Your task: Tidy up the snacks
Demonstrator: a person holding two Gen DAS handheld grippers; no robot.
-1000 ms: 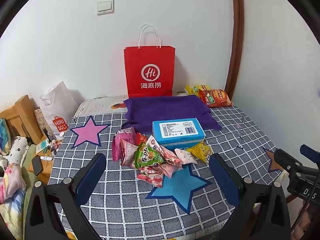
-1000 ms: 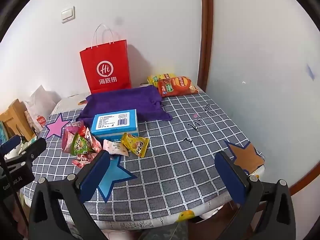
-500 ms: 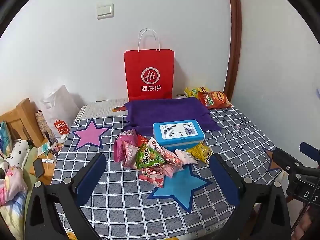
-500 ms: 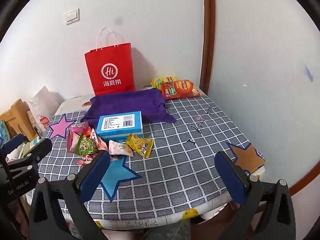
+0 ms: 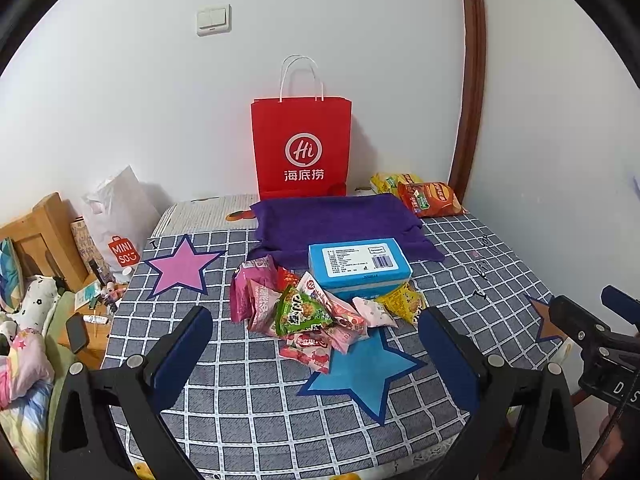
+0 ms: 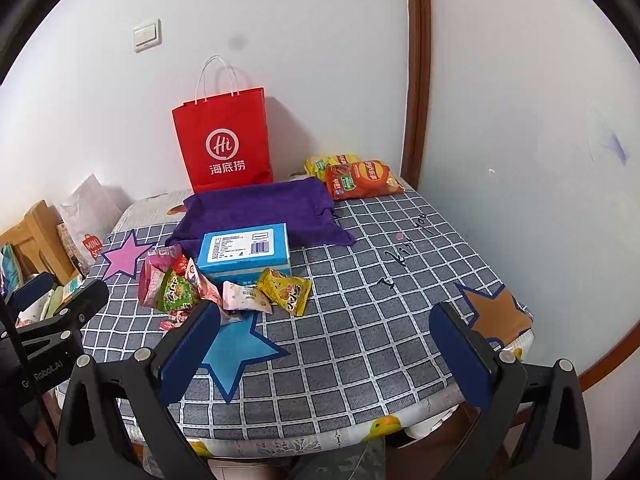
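We hold both tools back from the table, nothing gripped: the left gripper (image 5: 314, 344) has its jaws spread wide, and the right gripper (image 6: 324, 340) is spread just as wide and empty. The heap of small snack packets (image 5: 316, 312) lies ahead of the left jaws, roughly centred between them, pressed against the near side of the blue box (image 5: 359, 266). From the right tool the heap sits ahead and off beyond the left jaw.

Our judgement: nothing is sorted yet, so the step in hand is the first pick. We'd take an outlying packet, not the middle of the pile. The yellow packet (image 6: 285, 291) lies at the heap's edge, just ahead of the right tool's left jaw; come down over it with a jaw on each side and close on its crimped edge, so the foil doesn't slide out.

Now the count. One blue box, one purple cloth (image 5: 340, 220) behind it, one red paper bag (image 5: 301, 148) upright at the wall. Two chip bags (image 6: 358, 178) far ahead, overlapping. In the heap we make out about eight packets; overlap hides the exact number.
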